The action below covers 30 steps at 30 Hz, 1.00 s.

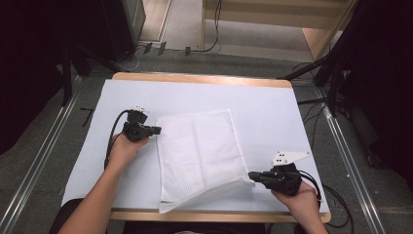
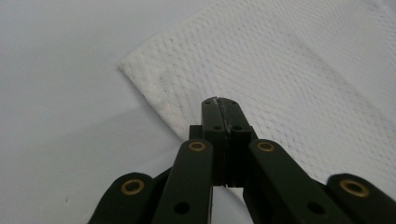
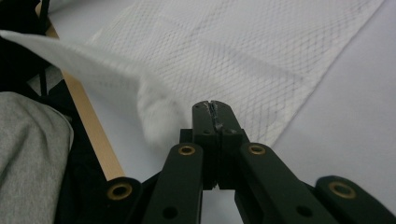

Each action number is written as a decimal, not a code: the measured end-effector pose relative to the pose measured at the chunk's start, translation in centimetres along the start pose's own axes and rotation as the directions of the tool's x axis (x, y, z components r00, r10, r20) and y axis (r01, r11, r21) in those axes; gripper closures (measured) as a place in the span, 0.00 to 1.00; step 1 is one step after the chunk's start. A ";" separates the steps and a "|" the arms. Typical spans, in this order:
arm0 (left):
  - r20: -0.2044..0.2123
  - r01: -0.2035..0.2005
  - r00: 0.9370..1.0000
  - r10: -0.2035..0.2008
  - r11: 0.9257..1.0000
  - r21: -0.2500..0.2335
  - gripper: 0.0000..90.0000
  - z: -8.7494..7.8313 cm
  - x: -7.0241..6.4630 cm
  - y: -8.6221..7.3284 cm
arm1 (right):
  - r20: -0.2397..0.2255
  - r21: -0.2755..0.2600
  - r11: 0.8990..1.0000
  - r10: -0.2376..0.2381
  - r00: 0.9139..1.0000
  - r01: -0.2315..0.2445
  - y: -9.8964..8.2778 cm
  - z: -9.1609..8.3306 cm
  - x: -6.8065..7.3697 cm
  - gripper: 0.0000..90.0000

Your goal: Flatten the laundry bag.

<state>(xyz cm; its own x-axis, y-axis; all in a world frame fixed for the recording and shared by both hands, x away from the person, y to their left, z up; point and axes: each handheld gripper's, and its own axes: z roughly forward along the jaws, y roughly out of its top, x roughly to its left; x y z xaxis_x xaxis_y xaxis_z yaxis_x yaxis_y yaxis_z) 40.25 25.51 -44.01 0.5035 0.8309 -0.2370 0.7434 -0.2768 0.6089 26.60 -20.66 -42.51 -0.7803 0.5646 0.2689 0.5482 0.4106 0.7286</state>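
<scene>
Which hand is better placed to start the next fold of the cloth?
Probably the right. The right gripper is shut at the cloth's near right corner, which already looks lifted off the table. The left gripper is shut at the far left corner, where the cloth lies flat.

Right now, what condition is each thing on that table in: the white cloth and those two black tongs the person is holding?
White cloth: spread flat on the table, except its near right corner, which is lifted off the surface.
Left tongs: shut, tips at the cloth's far left corner; whether they pinch it I cannot tell.
Right tongs: shut, at the cloth's raised near right corner, apparently pinching it.
</scene>
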 end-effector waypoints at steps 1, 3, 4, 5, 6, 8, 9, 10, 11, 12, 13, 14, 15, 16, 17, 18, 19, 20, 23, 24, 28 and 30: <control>0.002 0.000 1.000 0.000 1.000 0.000 1.00 0.0 0.0 -0.1 | 0.005 -0.009 1.000 0.000 1.000 0.000 0.1 0.0 -0.2 1.00; 0.006 0.002 1.000 -0.002 1.000 0.005 0.98 -0.2 -0.2 -0.3 | 0.025 -0.005 1.000 0.009 1.000 -0.008 0.6 0.3 -0.7 1.00; 0.003 0.001 1.000 -0.001 1.000 0.007 0.97 -0.3 -0.2 -0.5 | 0.034 -0.003 1.000 0.014 0.999 -0.014 0.9 0.5 -1.0 0.99; 0.001 -0.003 1.000 0.003 1.000 0.006 0.96 -0.4 -0.3 -0.6 | 0.037 -0.009 1.000 0.013 0.999 -0.013 1.2 0.7 -1.3 0.99; 0.000 -0.002 1.000 0.002 1.000 0.006 0.94 -0.6 -0.3 -0.7 | 0.041 -0.012 1.000 0.019 0.999 -0.019 1.5 1.0 -1.5 0.98; 0.009 0.005 1.000 -0.005 1.000 0.004 0.89 -0.9 -0.5 -1.1 | 0.046 -0.013 1.000 0.021 0.999 -0.020 2.3 1.6 -2.0 0.96; 0.008 0.007 1.000 -0.007 1.000 0.011 0.86 -1.1 -0.6 -1.2 | 0.049 -0.014 1.000 0.020 0.999 -0.020 2.6 1.9 -2.2 0.96; 0.007 0.004 1.000 -0.004 1.000 0.011 0.85 -1.2 -0.7 -1.4 | 0.056 -0.011 1.000 0.017 0.998 -0.017 3.0 2.2 -2.5 0.95; 0.004 0.003 1.000 -0.003 1.000 0.010 0.83 -1.3 -0.8 -1.5 | 0.059 -0.013 1.000 0.015 0.998 -0.014 3.3 2.5 -2.7 0.95; 0.006 0.002 1.000 -0.002 1.000 0.011 0.80 -1.4 -0.9 -1.7 | 0.062 -0.010 1.000 0.012 0.998 -0.011 3.7 2.9 -3.0 0.94; 0.008 0.000 1.000 0.000 1.000 0.008 0.79 -1.5 -1.0 -1.8 | 0.068 -0.011 1.000 0.012 0.998 -0.011 4.1 3.2 -3.3 0.92; 0.006 0.001 1.000 -0.001 1.000 0.006 0.77 -1.6 -1.2 -1.9 | 0.073 -0.010 1.000 0.014 0.997 -0.013 4.4 3.6 -3.6 0.91; 0.010 0.003 1.000 -0.003 1.000 0.006 0.74 -1.7 -1.3 -2.0 | 0.080 -0.012 1.000 0.013 0.997 -0.012 4.7 4.0 -4.0 0.89; 0.015 0.004 1.000 -0.004 1.000 0.003 0.73 -1.7 -1.4 -2.2 | 0.089 -0.015 1.000 0.018 0.996 -0.017 5.0 4.4 -4.3 0.89; 0.010 -0.001 1.000 0.001 1.000 0.000 0.72 -1.7 -1.5 -2.3 | 0.101 -0.013 1.000 0.019 0.995 -0.017 5.2 4.7 -4.7 0.89; 0.006 -0.002 1.000 0.002 1.000 -0.001 0.70 -1.7 -1.6 -2.4 | 0.111 -0.010 1.000 0.021 0.994 -0.020 5.5 5.1 -5.0 0.89; 0.008 0.003 1.000 -0.003 1.000 0.004 0.69 -1.6 -1.7 -2.5 | 0.121 -0.009 1.000 0.022 0.992 -0.021 5.8 5.4 -5.3 0.88; 0.010 0.002 1.000 -0.002 1.000 0.009 0.68 -1.5 -1.8 -2.7 | 0.131 -0.008 1.000 0.019 0.991 -0.018 6.0 5.7 -5.6 0.88; 0.006 -0.005 1.000 0.005 1.000 0.020 0.66 -1.3 -2.2 -3.0 | 0.143 -0.004 1.000 0.025 0.989 -0.025 6.7 6.6 -6.5 0.86; 0.004 -0.003 1.000 0.003 1.000 0.020 0.66 -1.3 -2.4 -3.2 | 0.142 0.000 1.000 0.030 0.989 -0.030 7.0 6.9 -6.7 0.86; -0.011 0.000 1.000 0.000 1.000 0.017 0.64 -1.4 -2.7 -3.7 | 0.156 0.006 0.999 0.032 0.987 -0.033 7.7 8.1 -7.6 0.81; -0.014 0.006 1.000 -0.006 1.000 0.017 0.64 -1.3 -2.7 -3.9 | 0.158 0.011 0.999 0.045 0.986 -0.047 8.1 8.7 -8.2 0.79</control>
<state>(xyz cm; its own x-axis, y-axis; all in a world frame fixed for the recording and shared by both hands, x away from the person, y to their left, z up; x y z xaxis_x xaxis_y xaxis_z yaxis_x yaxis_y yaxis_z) 35.42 24.99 -44.71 0.4929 0.8392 -0.2298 0.7540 -0.2802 0.5941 40.01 -15.73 -44.32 -0.6973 0.6888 0.1982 0.5879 0.3915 0.7079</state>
